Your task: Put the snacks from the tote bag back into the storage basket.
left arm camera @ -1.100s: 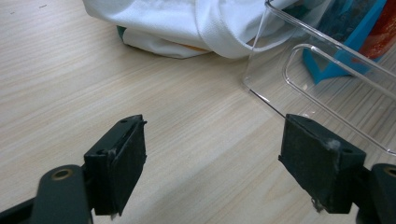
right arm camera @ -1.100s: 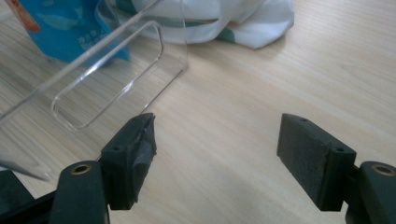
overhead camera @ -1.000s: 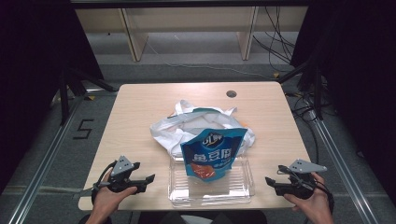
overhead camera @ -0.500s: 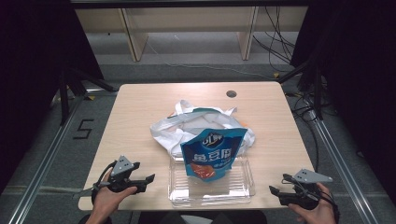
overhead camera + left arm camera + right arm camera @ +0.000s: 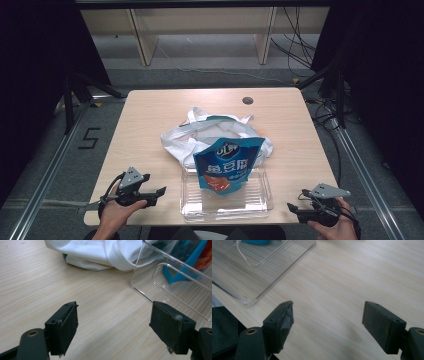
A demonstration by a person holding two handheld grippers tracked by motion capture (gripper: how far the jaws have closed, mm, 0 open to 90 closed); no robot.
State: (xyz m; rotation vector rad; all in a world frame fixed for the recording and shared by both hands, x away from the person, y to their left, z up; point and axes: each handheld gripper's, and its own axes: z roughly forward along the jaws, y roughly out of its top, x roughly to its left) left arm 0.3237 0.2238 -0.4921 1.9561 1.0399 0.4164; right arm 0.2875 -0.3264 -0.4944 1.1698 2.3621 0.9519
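Note:
A blue snack bag (image 5: pixel 227 165) stands in a clear plastic tray (image 5: pixel 225 209) near the table's front edge, leaning back against a crumpled white cloth bag (image 5: pixel 200 134). My left gripper (image 5: pixel 161 192) rests left of the tray, open, with bare table between its jaws. In the left gripper view (image 5: pixel 115 325) the tray's corner (image 5: pixel 150 277), the white bag (image 5: pixel 100 252) and the blue bag (image 5: pixel 185 255) lie ahead. My right gripper (image 5: pixel 291 207) sits at the front right corner, open and empty. The right gripper view (image 5: pixel 328 322) has the tray's corner (image 5: pixel 262 267) at upper left.
The wooden table (image 5: pixel 150 115) has a dark round hole (image 5: pixel 247 100) near its far edge. Its front edge (image 5: pixel 227 308) runs just left of my right gripper. Shelving and cables stand on the floor beyond the table.
My right gripper has drawn back toward the table's front right corner. The left gripper, the tray and both bags have stayed put.

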